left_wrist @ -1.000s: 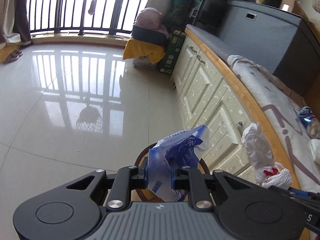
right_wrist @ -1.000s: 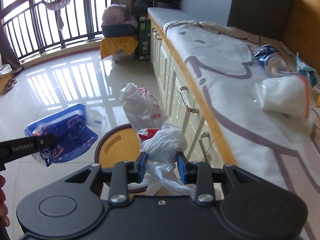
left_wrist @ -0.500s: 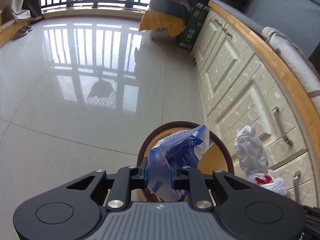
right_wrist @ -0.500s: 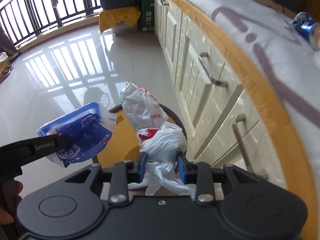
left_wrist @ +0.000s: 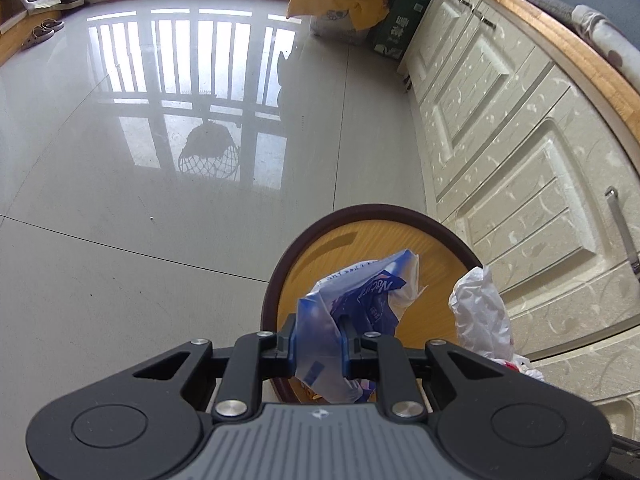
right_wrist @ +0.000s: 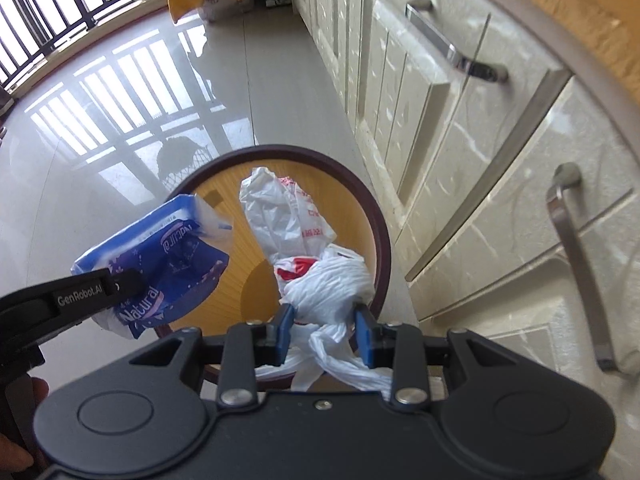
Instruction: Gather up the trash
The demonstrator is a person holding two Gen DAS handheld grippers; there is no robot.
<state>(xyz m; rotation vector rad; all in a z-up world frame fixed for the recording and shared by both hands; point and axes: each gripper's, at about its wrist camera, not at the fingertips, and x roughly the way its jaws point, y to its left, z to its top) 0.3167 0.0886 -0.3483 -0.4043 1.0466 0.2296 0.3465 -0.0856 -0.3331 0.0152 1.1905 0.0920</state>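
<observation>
The left gripper [left_wrist: 319, 342] is clamped on a crumpled blue-and-white plastic wrapper [left_wrist: 360, 300], held above the round brown-rimmed wooden bin [left_wrist: 320, 232] on the glossy tiled floor [left_wrist: 160, 240]. The right gripper [right_wrist: 324, 334] is clamped on a bunched white plastic bag with red print [right_wrist: 304, 256], held over the bin's edge nearest the cream cabinet [right_wrist: 480, 160].

The floor [left_wrist: 168, 240] is glossy pale tile, mirroring the window bars. The bin [right_wrist: 376, 216] has a smooth dark brown rim and a wood-grain interior. At its 3 o'clock, the cabinet fronts [left_wrist: 532, 184] look cream with an embossed leafy texture, and the handles [right_wrist: 452, 46] are brushed metal. The blue wrapper [right_wrist: 160, 268] is thin shiny plastic film; the white bag [right_wrist: 316, 264] is crinkled, semi-translucent plastic.
</observation>
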